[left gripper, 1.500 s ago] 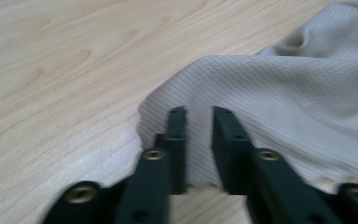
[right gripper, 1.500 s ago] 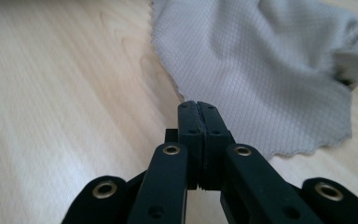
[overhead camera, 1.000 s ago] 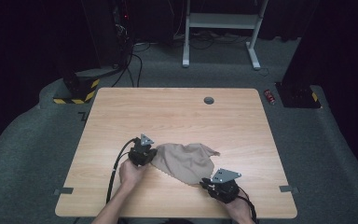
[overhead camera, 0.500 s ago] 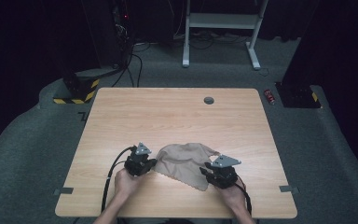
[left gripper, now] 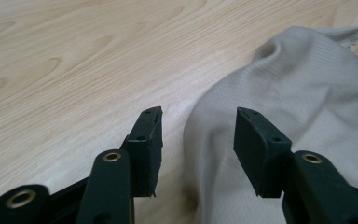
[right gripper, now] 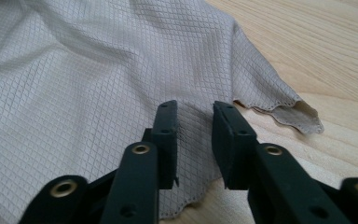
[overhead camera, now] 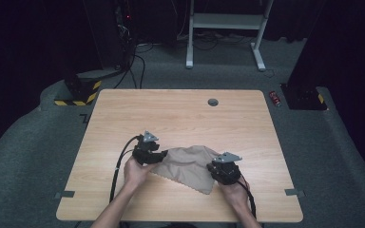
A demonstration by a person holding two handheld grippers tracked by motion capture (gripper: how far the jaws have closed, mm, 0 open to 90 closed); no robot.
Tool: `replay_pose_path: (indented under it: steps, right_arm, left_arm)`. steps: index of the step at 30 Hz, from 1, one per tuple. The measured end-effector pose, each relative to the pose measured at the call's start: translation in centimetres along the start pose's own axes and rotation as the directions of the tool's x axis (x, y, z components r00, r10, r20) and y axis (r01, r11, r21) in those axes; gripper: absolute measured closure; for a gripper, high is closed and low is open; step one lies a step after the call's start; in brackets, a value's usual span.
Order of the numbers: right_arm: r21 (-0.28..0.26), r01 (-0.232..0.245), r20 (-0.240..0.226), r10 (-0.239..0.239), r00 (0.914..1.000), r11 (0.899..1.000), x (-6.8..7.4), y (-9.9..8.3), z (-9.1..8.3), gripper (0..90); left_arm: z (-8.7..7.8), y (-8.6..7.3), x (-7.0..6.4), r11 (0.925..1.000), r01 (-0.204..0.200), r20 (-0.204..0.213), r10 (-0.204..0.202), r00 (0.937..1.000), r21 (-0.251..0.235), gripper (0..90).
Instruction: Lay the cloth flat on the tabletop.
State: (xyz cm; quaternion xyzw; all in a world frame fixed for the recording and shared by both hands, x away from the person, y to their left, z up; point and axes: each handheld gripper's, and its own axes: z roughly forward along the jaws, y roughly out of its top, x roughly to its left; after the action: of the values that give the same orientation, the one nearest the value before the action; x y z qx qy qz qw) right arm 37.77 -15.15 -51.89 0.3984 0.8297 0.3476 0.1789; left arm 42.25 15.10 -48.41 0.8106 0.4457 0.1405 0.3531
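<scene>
Both hands are reaching in from the near edge of the desk (overhead camera: 180,109), the left tool (left gripper: 198,133) gaping wide over the beige cloth's (overhead camera: 190,164) left edge, the right tool (right gripper: 195,140) lying part-open over its near corner, neither gripping it.

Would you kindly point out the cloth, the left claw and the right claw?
cloth (overhead camera: 190,164), high view, its middle.
left claw (left gripper: 198,133), left gripper view, between its tips.
right claw (right gripper: 196,126), right gripper view, between its tips.

No text, label or number seems readable on anything here.
</scene>
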Motion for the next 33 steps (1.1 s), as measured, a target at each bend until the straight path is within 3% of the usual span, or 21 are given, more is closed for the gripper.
replay_pose_path:
  steps: [8, 12, 15, 19, 22, 25, 27, 29, 33]
  right_arm:
    - [0.0, 0.004, -0.005, -0.004, 1.0, 1.0, -0.3, -0.1, 0.0, 80.0]
    - [-0.003, 0.005, -0.01, -0.005, 0.9999, 1.0, -0.4, -0.1, 0.0, 80.5]
    - [-0.005, 0.005, -0.011, -0.005, 0.9999, 1.0, -0.4, -0.1, 0.0, 80.7]
    - [-0.006, 0.005, -0.02, -0.005, 0.9998, 1.0, -0.5, -0.1, -0.1, 81.2]
    - [-0.006, 0.005, -0.02, -0.005, 0.9998, 1.0, -0.5, -0.1, -0.1, 81.2]
    - [-0.007, 0.004, -0.019, -0.004, 0.9998, 1.0, -0.5, -0.2, -0.1, 81.2]
    - [-0.006, 0.006, -0.019, -0.006, 0.9998, 1.0, -0.5, -0.2, -0.1, 81.2]
    - [-0.006, 0.01, -0.021, -0.01, 0.9997, 1.0, -0.5, -0.1, -0.1, 81.2]
    - [0.0, 0.007, -0.031, -0.007, 0.9995, 1.0, -0.5, -0.2, -0.2, 81.2]
  left_arm:
    - [3.3, 1.0, -0.2, 0.9942, 0.006, 0.023, -0.008, 0.9997, 0.107, 52.4]
    - [3.7, 1.1, -0.5, 0.9913, -0.011, 0.068, 0.002, 0.9977, 0.131, 69.9]
    - [3.5, 1.3, -0.9, 0.9907, -0.043, 0.072, 0.034, 0.9968, 0.129, 84.3]
    - [2.7, 1.2, -1.7, 0.9939, -0.071, 0.097, 0.062, 0.9933, 0.085, 88.2]
    - [1.7, 0.9, -2.8, 0.9939, -0.102, 0.134, 0.096, 0.9863, 0.04, 88.4]
    - [0.8, 0.3, -4.4, 0.988, -0.154, 0.178, 0.149, 0.9726, 0.012, 88.4]
    - [0.5, -0.3, -5.6, 0.9811, -0.193, 0.211, 0.185, 0.9599, 0.017, 88.4]
    - [0.6, -1.3, -6.7, 0.9777, -0.208, 0.247, 0.195, 0.9491, 0.028, 88.4]
    - [1.3, -2.6, -7.7, 0.9726, -0.223, 0.274, 0.197, 0.9414, 0.067, 88.1]
